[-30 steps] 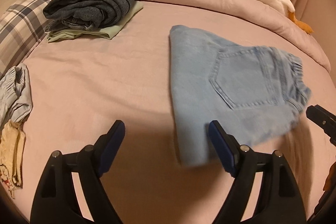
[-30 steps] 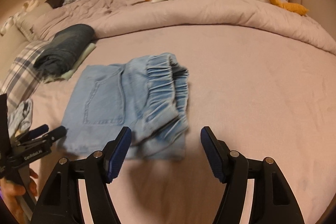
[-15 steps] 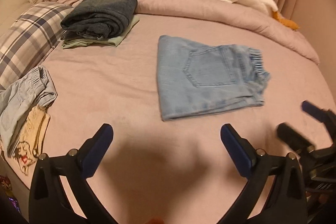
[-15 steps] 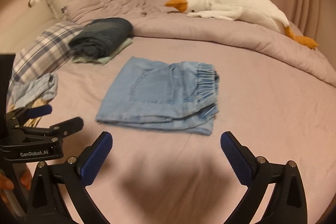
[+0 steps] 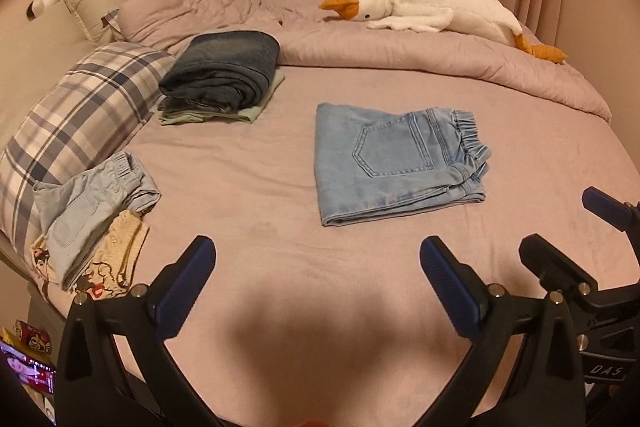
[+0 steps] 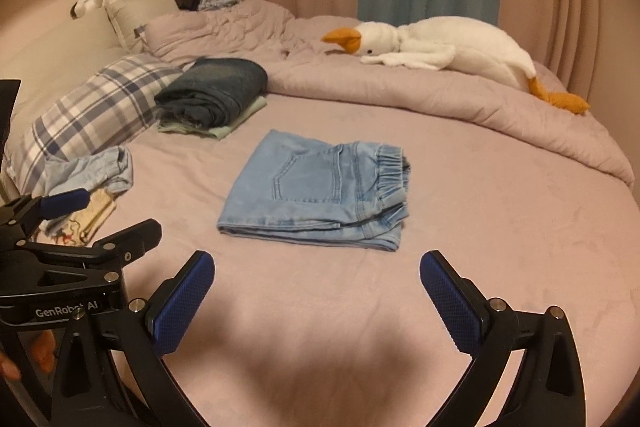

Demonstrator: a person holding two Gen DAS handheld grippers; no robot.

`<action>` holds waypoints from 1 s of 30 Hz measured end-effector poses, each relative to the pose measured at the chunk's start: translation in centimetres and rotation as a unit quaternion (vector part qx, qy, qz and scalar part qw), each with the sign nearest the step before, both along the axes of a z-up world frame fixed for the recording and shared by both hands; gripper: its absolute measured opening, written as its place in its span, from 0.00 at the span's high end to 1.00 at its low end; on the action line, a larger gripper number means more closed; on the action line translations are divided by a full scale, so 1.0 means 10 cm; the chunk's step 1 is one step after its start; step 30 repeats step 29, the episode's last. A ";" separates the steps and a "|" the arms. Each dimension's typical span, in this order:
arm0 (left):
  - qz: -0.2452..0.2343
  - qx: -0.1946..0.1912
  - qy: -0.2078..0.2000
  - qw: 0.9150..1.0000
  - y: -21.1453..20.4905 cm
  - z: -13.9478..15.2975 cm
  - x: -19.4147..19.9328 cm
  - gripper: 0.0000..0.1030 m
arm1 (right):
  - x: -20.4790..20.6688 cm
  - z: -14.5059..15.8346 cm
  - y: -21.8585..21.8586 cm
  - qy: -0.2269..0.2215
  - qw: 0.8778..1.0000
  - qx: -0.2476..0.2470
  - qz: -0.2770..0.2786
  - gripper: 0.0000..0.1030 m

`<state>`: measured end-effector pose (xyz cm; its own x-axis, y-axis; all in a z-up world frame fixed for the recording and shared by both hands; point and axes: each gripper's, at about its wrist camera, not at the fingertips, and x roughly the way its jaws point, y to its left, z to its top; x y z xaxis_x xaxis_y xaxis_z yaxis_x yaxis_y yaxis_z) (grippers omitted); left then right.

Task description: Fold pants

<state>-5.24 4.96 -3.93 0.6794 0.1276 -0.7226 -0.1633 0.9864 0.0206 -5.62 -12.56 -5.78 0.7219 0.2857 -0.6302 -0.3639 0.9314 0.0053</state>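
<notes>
Light blue denim pants [image 5: 394, 161] lie folded into a flat rectangle on the pink bed, back pocket up, elastic waistband to the right; they also show in the right wrist view [image 6: 320, 189]. My left gripper [image 5: 316, 281] is open and empty, held back from the pants' near edge. My right gripper [image 6: 316, 293] is open and empty, also short of the pants. Each gripper appears at the edge of the other's view.
A stack of folded dark jeans on a pale green garment [image 5: 222, 77] sits at the back left beside a plaid pillow [image 5: 76, 119]. Unfolded light clothes [image 5: 94, 215] lie at the left bed edge. A plush goose [image 5: 432, 11] rests on the bunched duvet [image 5: 400, 55].
Both grippers have pulled back and up from the folded pants and opened wider. The pants now lie flat and still on the bed.
</notes>
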 end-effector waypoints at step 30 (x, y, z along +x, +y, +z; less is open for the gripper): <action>0.004 0.005 -0.020 1.000 -0.04 0.16 -0.17 0.01 | -0.15 0.12 -0.01 -0.009 1.000 -0.001 -0.006 0.01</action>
